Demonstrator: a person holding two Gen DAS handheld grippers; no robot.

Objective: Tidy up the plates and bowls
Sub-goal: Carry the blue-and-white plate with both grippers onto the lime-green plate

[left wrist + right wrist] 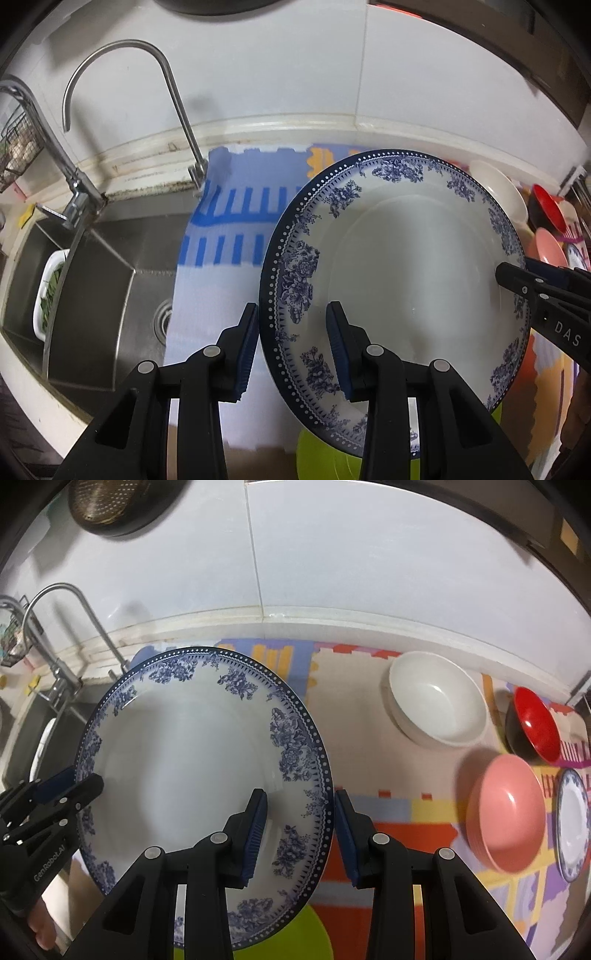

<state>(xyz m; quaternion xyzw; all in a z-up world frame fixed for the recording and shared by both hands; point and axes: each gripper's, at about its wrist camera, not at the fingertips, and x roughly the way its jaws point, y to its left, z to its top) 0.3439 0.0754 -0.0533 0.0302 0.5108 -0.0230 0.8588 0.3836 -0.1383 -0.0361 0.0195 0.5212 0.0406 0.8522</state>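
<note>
A large white plate with a blue flower rim [399,266] [184,753] hangs tilted above the counter, held from both sides. My left gripper [293,350] is shut on its left rim, one pad inside the plate and one outside. My right gripper [301,834] is shut on the opposite rim; its tip [517,277] shows at the plate's right edge. The left gripper's tip [85,782] shows at the plate's left edge. On the patterned mat stand a white bowl [437,709], a red-and-black bowl [535,727], stacked pink bowls [506,812] and a small blue-rimmed plate [572,823].
A steel sink [110,258] with two faucets [173,92] lies to the left; a white dish with greens [50,291] sits in it. A lime-green round thing [295,934] lies under the plate. A striped cloth [229,229] covers the counter. The tiled wall is close behind.
</note>
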